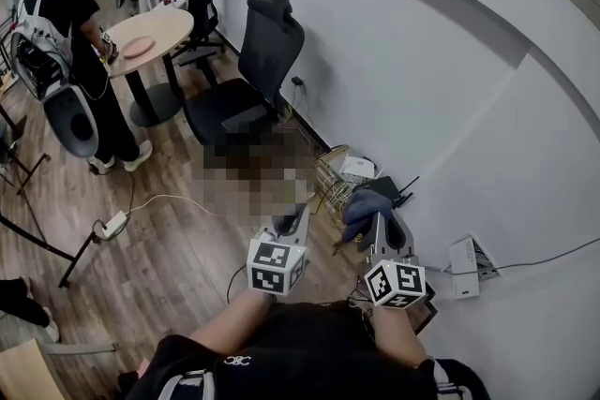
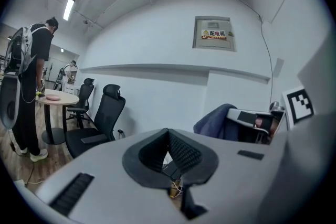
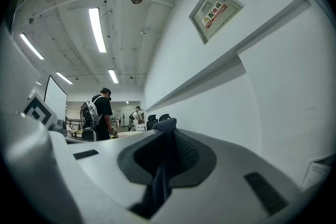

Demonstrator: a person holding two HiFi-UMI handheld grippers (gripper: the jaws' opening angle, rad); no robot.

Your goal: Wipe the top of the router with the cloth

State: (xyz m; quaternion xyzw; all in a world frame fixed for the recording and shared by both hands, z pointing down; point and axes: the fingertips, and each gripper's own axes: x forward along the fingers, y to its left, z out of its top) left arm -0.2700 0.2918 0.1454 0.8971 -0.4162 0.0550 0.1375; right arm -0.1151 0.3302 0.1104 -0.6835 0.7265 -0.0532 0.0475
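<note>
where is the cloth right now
The dark blue cloth is pinched in the right gripper, right of centre in the head view, close to the wire basket by the white wall.

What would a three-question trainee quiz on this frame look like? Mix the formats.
1. True or false: the cloth is clamped in the jaws of the left gripper.
2. What lies on the round table? A) pink plate B) laptop C) folded towel
3. Fill in: the left gripper's jaws are ____, with nothing between them.

Key: 1 false, the right gripper holds the cloth; 2 A; 3 shut.
</note>
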